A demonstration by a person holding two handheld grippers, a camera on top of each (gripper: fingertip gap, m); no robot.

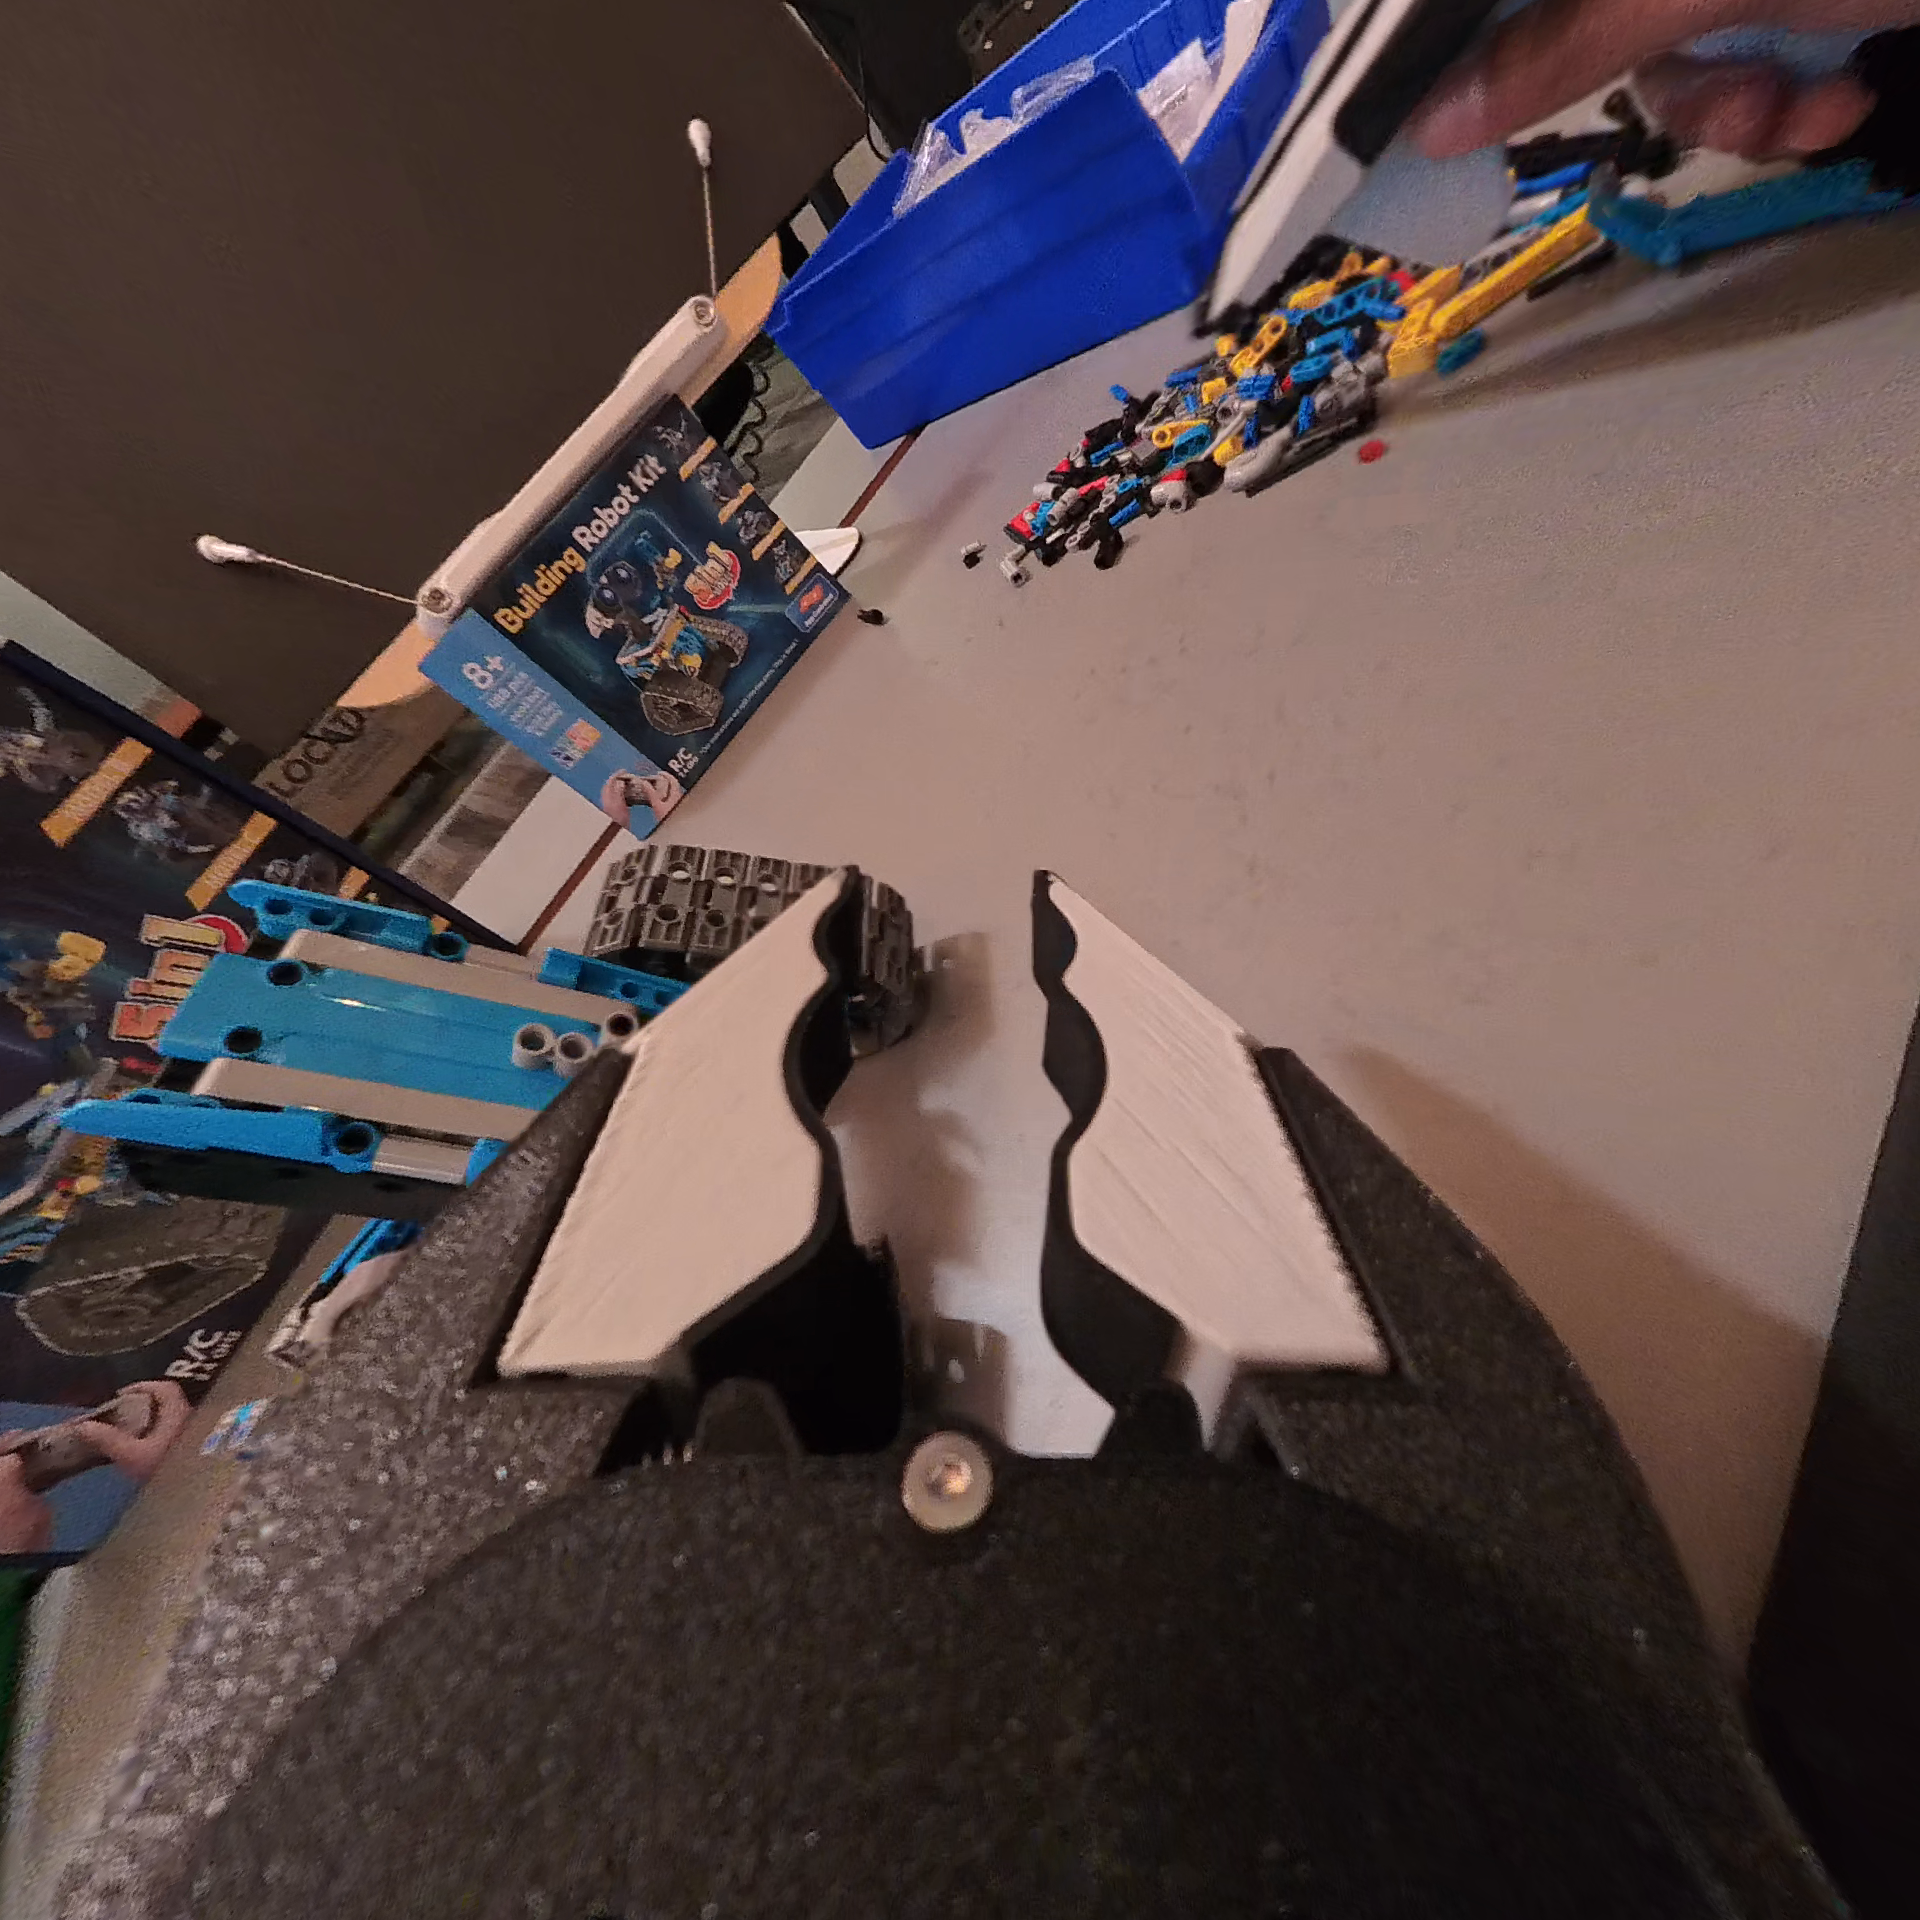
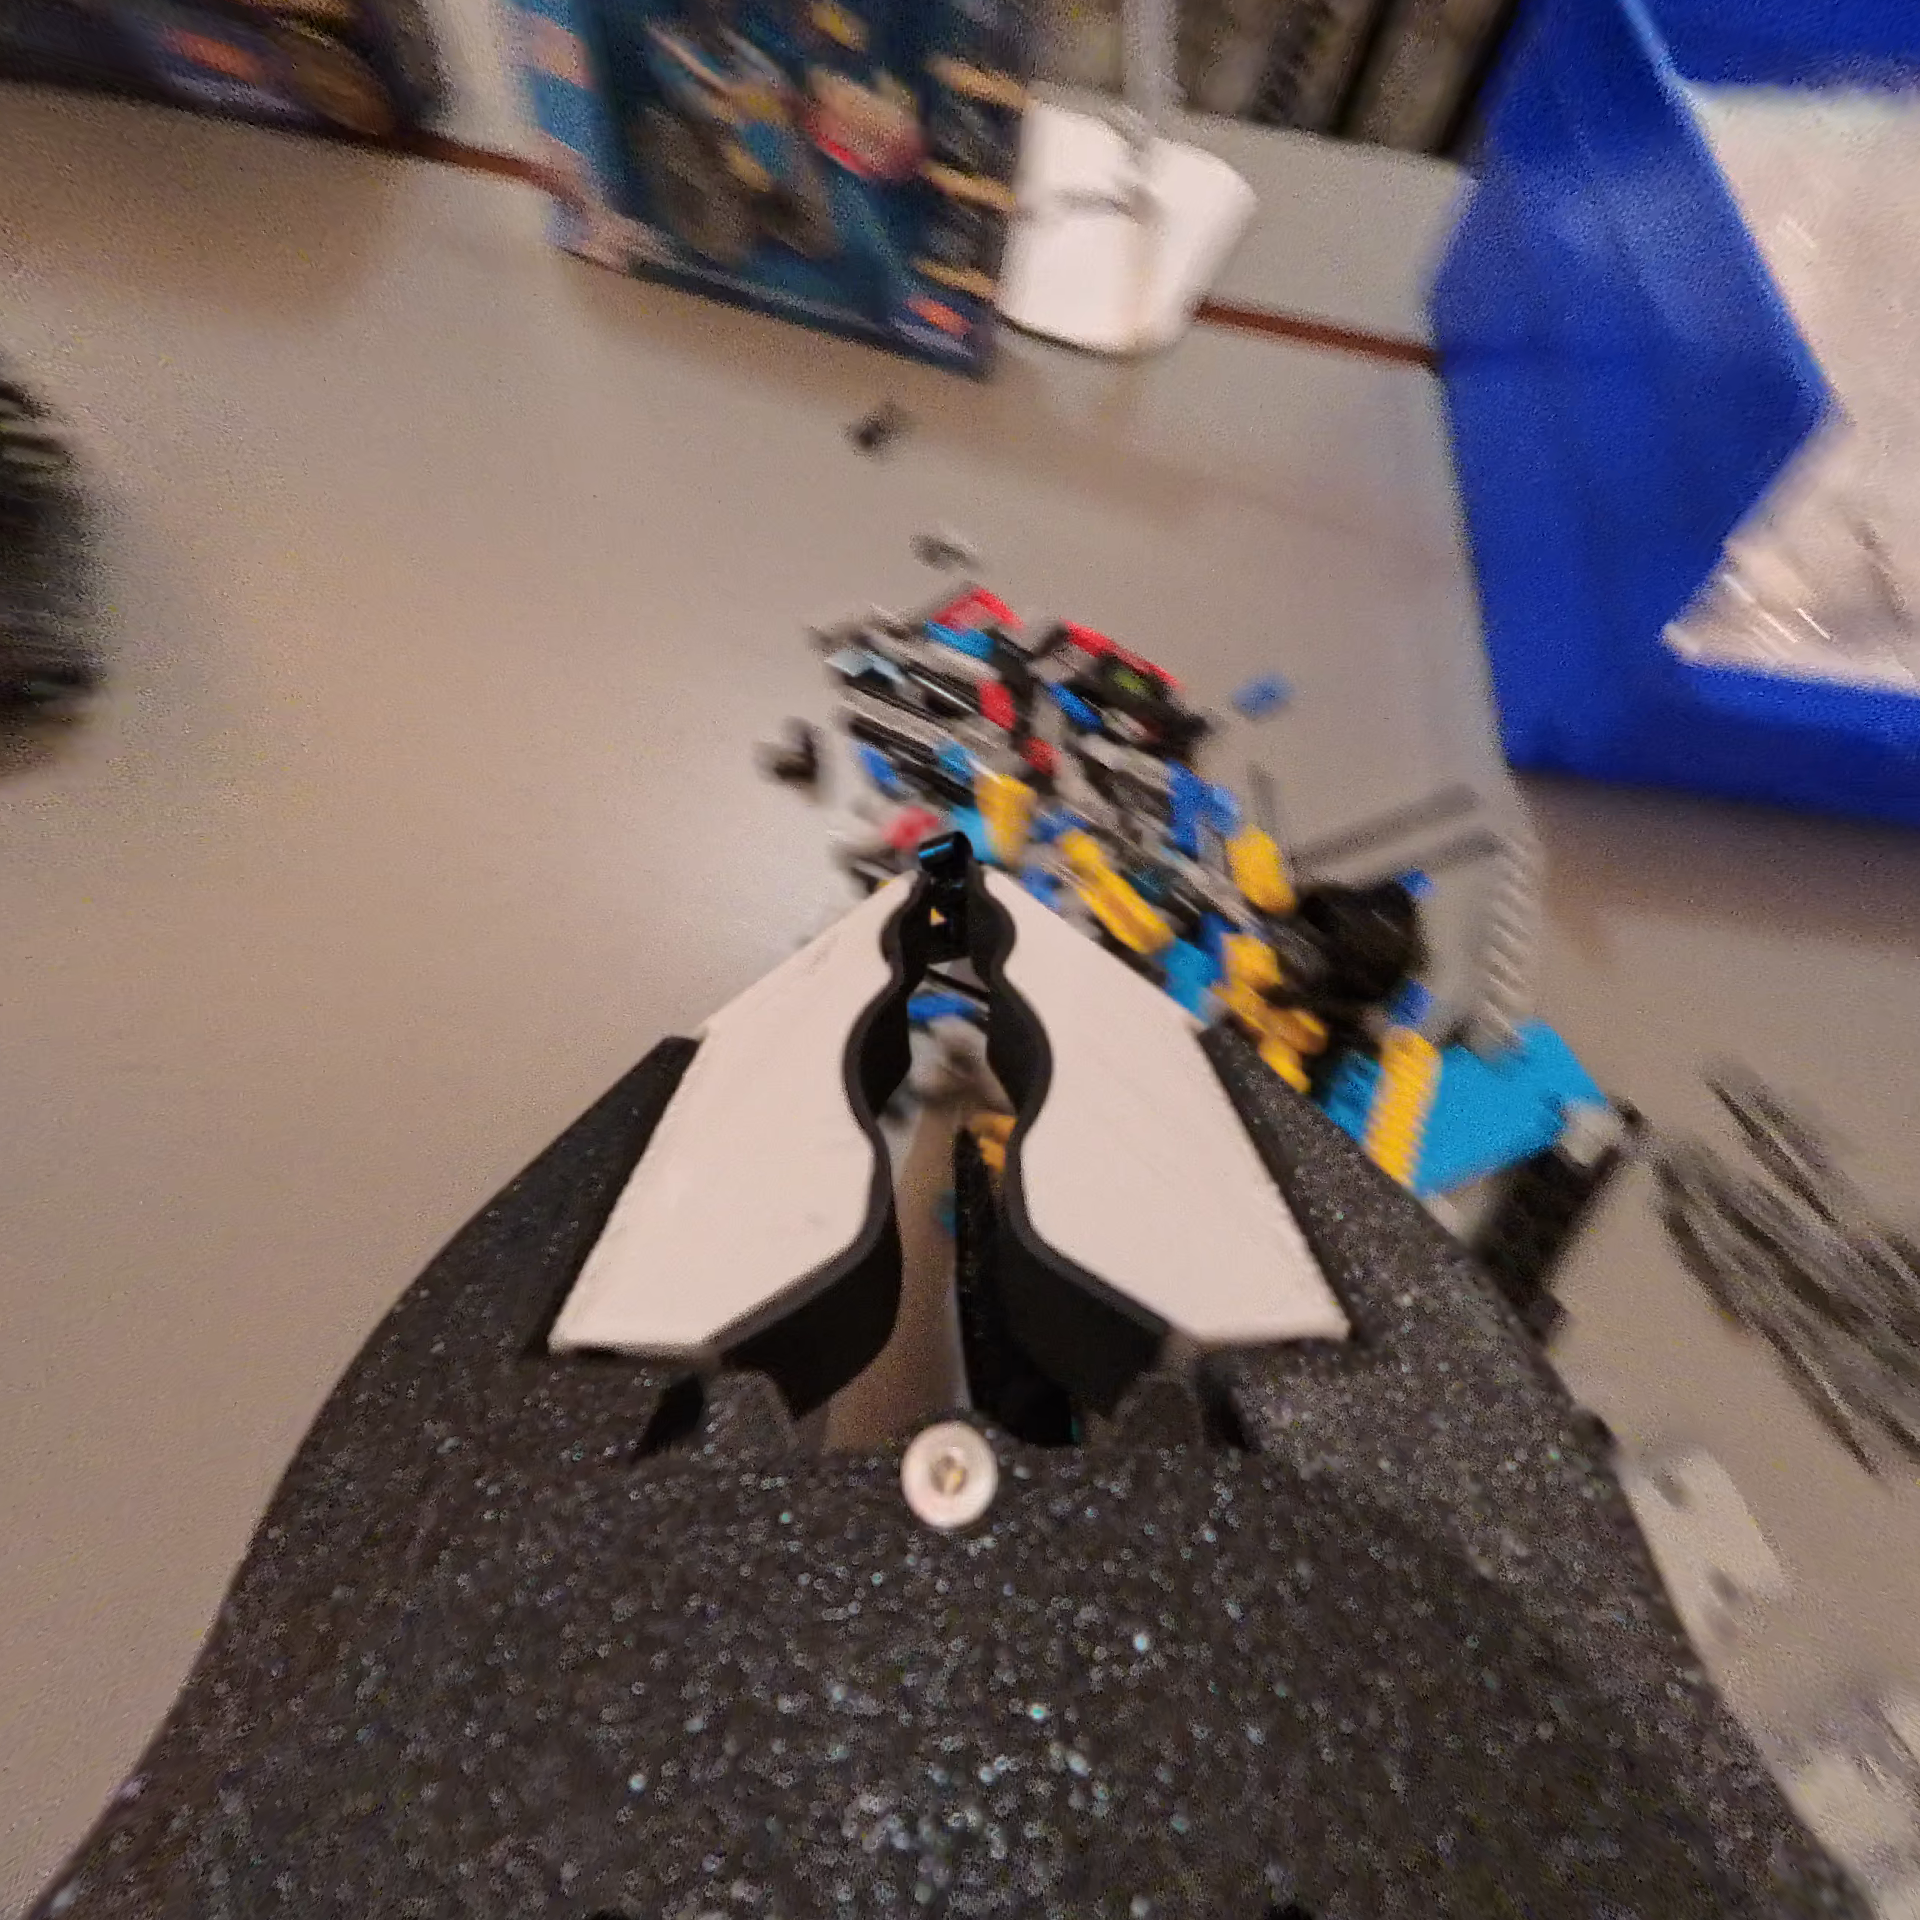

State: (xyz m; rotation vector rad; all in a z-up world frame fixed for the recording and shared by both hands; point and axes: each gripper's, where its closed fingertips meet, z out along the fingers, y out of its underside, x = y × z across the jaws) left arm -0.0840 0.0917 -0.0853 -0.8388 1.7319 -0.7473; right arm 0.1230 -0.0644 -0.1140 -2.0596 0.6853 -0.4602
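Left wrist view, left to right: big glossy kit box [image 1: 94,1039] lying flat at the far left edge. On it and just beside it, a blue-and-grey beam assembly [image 1: 353,1049], smooth plastic with round pin holes, long straight bars. Next, a grey tracked wheel unit [image 1: 727,914], ribbed rubbery tread, partly hidden behind the left finger. Left gripper [image 1: 940,894] is spread wide, nothing between the fingers; white ridged finger faces, black wavy inner pads, grainy black body. Its left finger sits against or just in front of the tread, contact not clear. Bare matte tabletop [image 1: 1351,831] ahead and to the right of it, plenty of room.

Farther back: small upright kit box [image 1: 644,613] at the tabletop's rear edge, then a blue plastic bin [image 1: 997,270], hard straight walls, clear bags inside. Loose pile of small bricks [image 1: 1226,416], blue, yellow, black, grey, red, spread in a band near the bin. Blurred hand [image 1: 1662,94] top right, over a second blue build.

Right wrist view, heavy motion blur: right gripper [image 2: 948,873] is pinched on a small black piece [image 2: 948,862] with a blue end, held at the fingertips over the near edge of the brick pile. Open tabletop to its left; bin close on the right.
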